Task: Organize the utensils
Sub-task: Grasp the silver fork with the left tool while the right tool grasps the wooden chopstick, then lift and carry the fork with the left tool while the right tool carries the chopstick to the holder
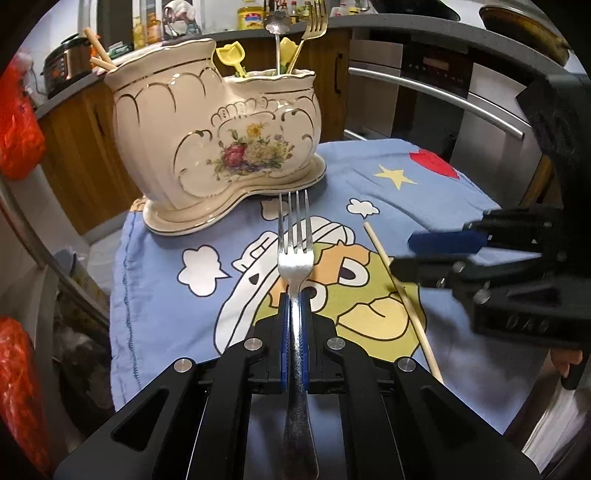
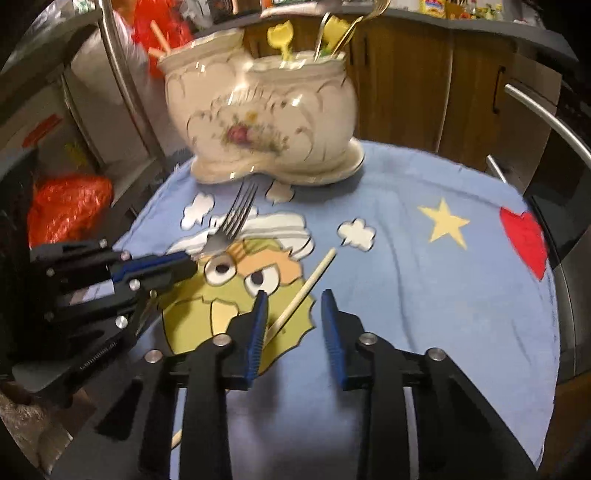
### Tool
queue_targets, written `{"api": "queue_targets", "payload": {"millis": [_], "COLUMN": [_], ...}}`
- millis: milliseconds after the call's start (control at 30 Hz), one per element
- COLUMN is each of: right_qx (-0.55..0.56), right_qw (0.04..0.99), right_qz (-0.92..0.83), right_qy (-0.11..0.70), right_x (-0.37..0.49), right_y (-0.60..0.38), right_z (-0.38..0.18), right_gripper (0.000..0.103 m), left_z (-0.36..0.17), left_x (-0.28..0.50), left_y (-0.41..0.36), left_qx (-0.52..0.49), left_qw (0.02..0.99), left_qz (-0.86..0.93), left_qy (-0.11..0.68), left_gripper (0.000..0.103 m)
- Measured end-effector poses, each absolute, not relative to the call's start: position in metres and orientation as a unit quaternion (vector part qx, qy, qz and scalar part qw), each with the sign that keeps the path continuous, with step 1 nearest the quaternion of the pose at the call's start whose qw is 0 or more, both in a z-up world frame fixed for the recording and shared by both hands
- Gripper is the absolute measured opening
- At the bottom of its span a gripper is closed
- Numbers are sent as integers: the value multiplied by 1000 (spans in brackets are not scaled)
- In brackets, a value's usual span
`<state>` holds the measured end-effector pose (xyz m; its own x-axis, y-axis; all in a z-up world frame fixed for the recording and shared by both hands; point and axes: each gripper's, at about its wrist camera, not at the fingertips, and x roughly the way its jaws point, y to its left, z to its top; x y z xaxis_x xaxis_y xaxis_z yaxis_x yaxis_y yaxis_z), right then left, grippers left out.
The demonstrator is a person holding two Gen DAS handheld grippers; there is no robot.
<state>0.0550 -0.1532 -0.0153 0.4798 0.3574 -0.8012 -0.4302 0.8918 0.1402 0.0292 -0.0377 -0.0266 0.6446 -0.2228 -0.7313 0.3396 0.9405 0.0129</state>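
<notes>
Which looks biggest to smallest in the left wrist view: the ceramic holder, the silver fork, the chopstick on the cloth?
1. Ceramic holder.
2. Silver fork, enlarged by nearness, gripped in the left gripper.
3. Chopstick, thinnest, though nearly as long as the fork.

The utensil holder [image 1: 218, 147] stands at the cloth's [image 1: 424, 192] far edge. The fork [image 1: 294, 254] points toward it, the chopstick [image 1: 400, 295] lying to its right.

Two forks [image 1: 294, 254] [image 1: 314, 26], three chopsticks [image 1: 402, 299] [image 1: 96, 44] [image 1: 100, 63]
</notes>
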Motion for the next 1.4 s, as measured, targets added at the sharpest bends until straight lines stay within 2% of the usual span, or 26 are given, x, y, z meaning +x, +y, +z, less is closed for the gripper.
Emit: {"api": "queue_targets", "payload": {"millis": [133,267,300,533,933,1400], "right_qx": [-53,-102,-108,-30,28,84], "right_qw": [851,863,864,863,874,909], "right_qz": [228,208,208,206,208,239], "right_qy": [470,449,446,460,438,331], "right_x": [53,45,44,59,58,61], "right_y": [-144,-132,-129,-149,-180,-192], "right_z": [-22,-25,-25,-26,-5,57], "right_gripper": [22,19,15,5,5,5], "left_z": [-24,-22,-21,-18,-8,68], "left_x": [26,25,24,22,19,12], "left_y": [-35,-33,-32,-31,-28,-15], "left_qx": [72,69,68,64,57,22], "left_qw": [905,905,906,908,914,954], "left_qz": [-158,-157,-157,-159,-160,-160], "left_qy": [389,389,387,383,368,251], "left_gripper": [6,6,6,6,6,6]}}
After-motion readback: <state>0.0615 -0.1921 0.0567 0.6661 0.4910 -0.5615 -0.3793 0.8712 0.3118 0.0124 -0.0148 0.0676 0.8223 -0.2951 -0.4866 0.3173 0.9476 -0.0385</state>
